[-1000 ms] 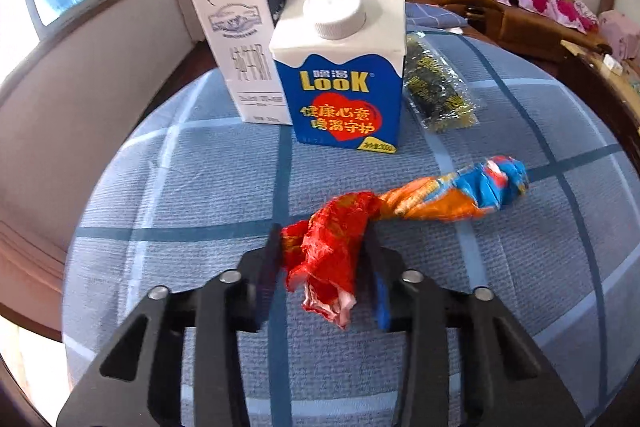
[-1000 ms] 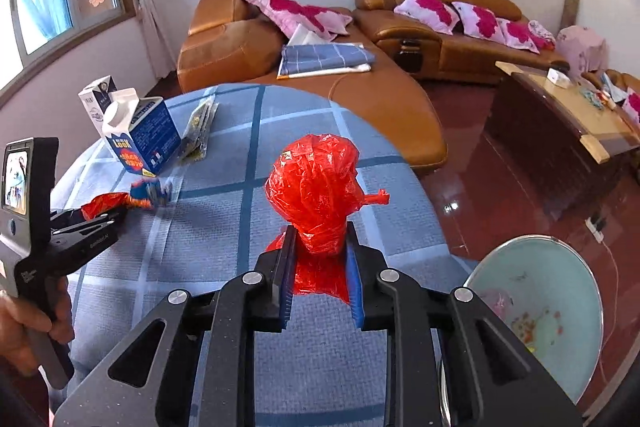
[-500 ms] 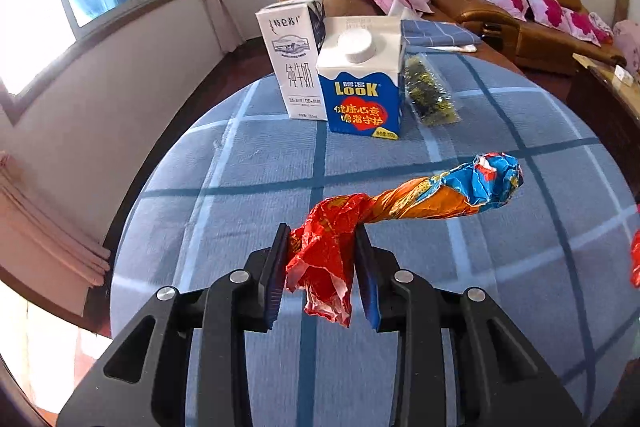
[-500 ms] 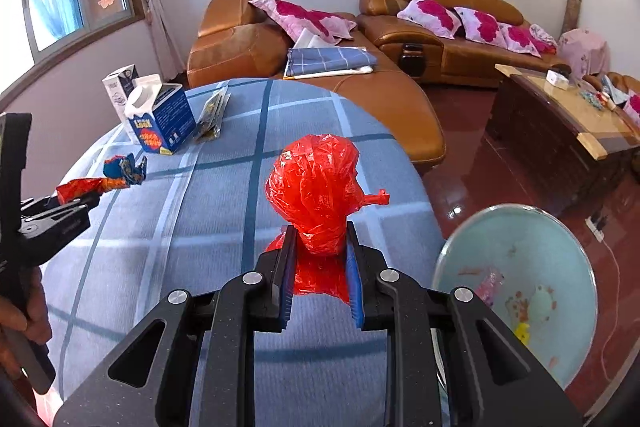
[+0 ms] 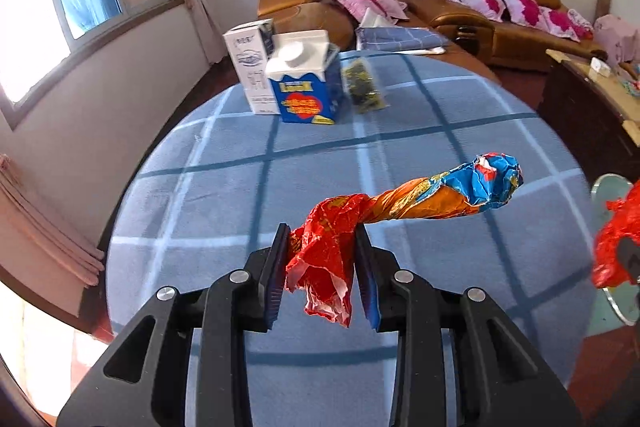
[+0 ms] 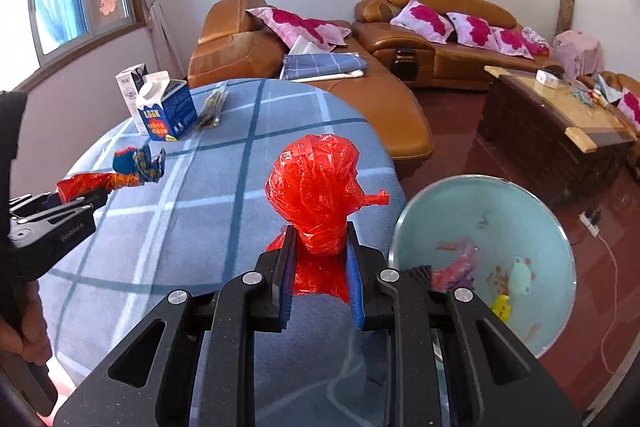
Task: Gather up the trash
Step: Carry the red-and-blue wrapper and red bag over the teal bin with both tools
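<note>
Right wrist view: both tongs carry trash toward the bin (image 6: 520, 211) beside the desk (image 6: 208, 227).
Right tongs (image 6: 321, 259) clamp a red bag (image 6: 316, 187) near its rim; left tongs (image 5: 320, 275) pinch a twisted wrapper (image 5: 404, 203) above the desk, clear of the cartons (image 5: 300, 87).

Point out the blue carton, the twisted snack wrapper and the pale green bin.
blue carton (image 5: 306, 99): left wrist view, on its printed front face.
twisted snack wrapper (image 5: 416, 201): left wrist view, on the orange twisted middle.
pale green bin (image 6: 520, 219): right wrist view, on its bare inner wall.
</note>
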Motion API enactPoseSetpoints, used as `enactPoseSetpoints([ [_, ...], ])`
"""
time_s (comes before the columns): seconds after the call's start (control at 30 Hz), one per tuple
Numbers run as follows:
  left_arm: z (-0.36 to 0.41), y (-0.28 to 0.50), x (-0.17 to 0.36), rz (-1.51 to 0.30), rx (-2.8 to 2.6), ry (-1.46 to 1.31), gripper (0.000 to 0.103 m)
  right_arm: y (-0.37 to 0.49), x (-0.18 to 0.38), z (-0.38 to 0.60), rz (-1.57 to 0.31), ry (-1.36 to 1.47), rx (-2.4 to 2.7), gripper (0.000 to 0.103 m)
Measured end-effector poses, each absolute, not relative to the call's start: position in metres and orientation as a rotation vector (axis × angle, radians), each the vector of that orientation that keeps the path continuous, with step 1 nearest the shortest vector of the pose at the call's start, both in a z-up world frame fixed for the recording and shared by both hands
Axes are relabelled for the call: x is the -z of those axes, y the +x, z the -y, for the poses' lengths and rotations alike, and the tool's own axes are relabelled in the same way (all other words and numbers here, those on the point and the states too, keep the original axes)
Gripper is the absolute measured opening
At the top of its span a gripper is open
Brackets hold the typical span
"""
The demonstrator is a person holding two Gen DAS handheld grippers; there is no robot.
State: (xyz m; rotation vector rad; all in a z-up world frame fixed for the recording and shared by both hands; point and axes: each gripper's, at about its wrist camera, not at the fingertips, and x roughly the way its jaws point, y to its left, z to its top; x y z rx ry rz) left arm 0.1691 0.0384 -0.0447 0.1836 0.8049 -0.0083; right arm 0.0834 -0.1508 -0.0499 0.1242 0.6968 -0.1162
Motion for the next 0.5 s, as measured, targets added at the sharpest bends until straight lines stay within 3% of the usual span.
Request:
enactPoseSetpoints([
  [0.5,0.011,0.135,0.042,-0.8,0.114,0.206,0.032,0.044,0.056,0.185,-0.685,0.141,0.203,0.023],
])
